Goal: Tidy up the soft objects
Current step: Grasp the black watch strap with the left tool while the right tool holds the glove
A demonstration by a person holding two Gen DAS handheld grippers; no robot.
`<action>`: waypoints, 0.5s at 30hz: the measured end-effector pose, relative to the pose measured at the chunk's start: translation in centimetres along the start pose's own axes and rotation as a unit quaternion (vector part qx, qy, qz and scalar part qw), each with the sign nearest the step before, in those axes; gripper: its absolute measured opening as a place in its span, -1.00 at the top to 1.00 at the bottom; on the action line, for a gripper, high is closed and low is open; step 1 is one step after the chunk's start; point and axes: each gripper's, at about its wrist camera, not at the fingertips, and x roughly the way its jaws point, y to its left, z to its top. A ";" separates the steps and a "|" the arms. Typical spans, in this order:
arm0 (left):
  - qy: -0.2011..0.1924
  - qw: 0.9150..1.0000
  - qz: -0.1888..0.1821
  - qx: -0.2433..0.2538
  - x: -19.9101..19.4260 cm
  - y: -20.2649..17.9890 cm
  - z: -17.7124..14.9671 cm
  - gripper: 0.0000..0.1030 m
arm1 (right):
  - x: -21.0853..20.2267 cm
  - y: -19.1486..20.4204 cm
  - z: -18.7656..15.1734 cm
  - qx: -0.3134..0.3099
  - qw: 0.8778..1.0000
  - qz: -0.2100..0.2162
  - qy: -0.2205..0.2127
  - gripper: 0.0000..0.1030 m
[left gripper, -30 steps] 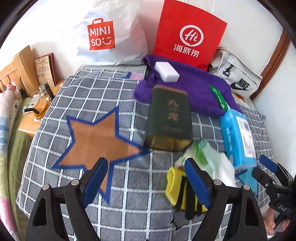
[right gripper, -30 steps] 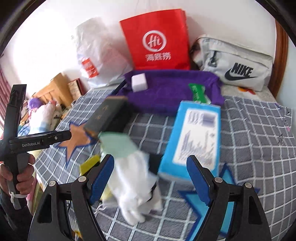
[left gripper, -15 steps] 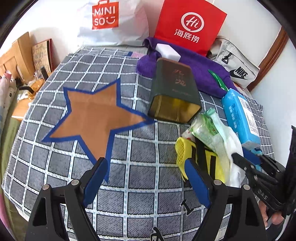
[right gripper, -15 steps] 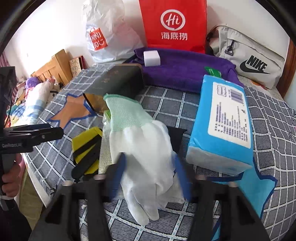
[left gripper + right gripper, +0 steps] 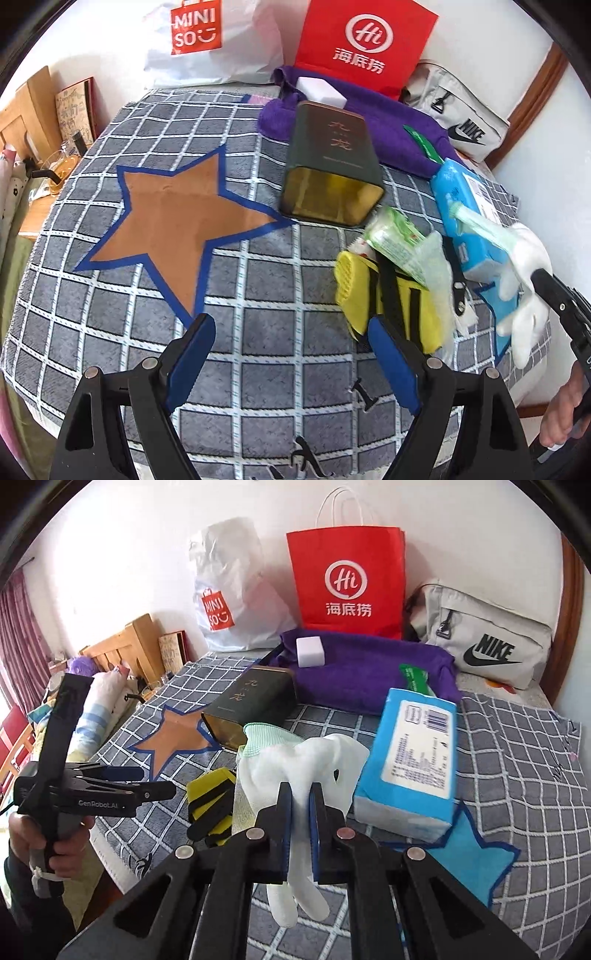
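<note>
White glove (image 5: 301, 771) clamped in right gripper (image 5: 300, 805), frame centre; left gripper (image 5: 291, 354) spread wide, empty, over checkered cloth (image 5: 258, 295).

The right gripper (image 5: 301, 794) pinches a white glove (image 5: 314, 768) with a pale green cuff, its pads pressed on the fabric and the glove's fingers hanging below the jaws. Just right of it lies a blue tissue pack (image 5: 410, 760), partly over a blue star (image 5: 469, 856) on the grey checked cloth (image 5: 524, 775). To the left sit a yellow-and-black glove (image 5: 210, 805) and a dark green tin (image 5: 251, 705) on its side. At far left a hand (image 5: 48, 845) holds the left gripper (image 5: 129, 786), jaws apart.
</note>
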 end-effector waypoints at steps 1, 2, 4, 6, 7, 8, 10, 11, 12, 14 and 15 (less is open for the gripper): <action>0.003 1.000 -0.002 0.000 0.1 -0.2 -0.1 -0.64 | -0.6 -0.3 -0.4 0.003 1.000 -0.001 -0.001 0.83; 0.006 1.000 -0.006 -0.001 0.2 -0.4 -0.2 -0.64 | -1.1 -0.6 -0.8 0.005 1.000 -0.005 -0.002 0.83; 0.010 1.000 -0.015 0.002 0.5 -1.2 -0.4 -0.64 | -1.8 -1.2 -1.7 0.009 1.000 -0.011 -0.003 0.83; 0.009 1.000 -0.013 0.008 0.6 -1.9 -0.6 -0.64 | -2.4 -1.9 -2.8 0.016 1.000 -0.017 0.002 0.83; 0.007 1.000 -0.012 0.010 0.6 -2.2 -0.7 -0.64 | -2.7 -2.4 -3.4 0.020 1.000 -0.018 0.004 0.83; 0.006 1.000 -0.009 0.015 0.6 -2.5 -0.8 -0.64 | -3.0 -2.7 -4.0 0.023 1.000 -0.018 0.006 0.83; 0.005 1.000 -0.003 0.019 0.6 -2.9 -0.8 -0.64 | -3.6 -3.5 -5.2 0.027 0.999 -0.020 0.012 0.83; 0.004 1.000 -0.001 0.017 0.6 -3.0 -0.8 -0.64 | -3.8 -3.8 -5.7 0.029 0.999 -0.023 0.012 0.83; 0.001 1.000 -0.003 0.013 0.6 -2.9 -0.7 -0.64 | -4.0 -4.1 -6.3 0.031 0.999 -0.026 0.014 0.83; -0.005 1.000 -0.007 0.005 0.6 -2.9 -0.6 -0.63 | -4.0 -4.7 -7.3 0.035 0.999 -0.029 0.020 0.83; -0.008 1.000 -0.007 0.000 0.6 -2.9 -0.5 -0.63 | -3.9 -5.1 -7.8 0.038 0.998 -0.032 0.024 0.83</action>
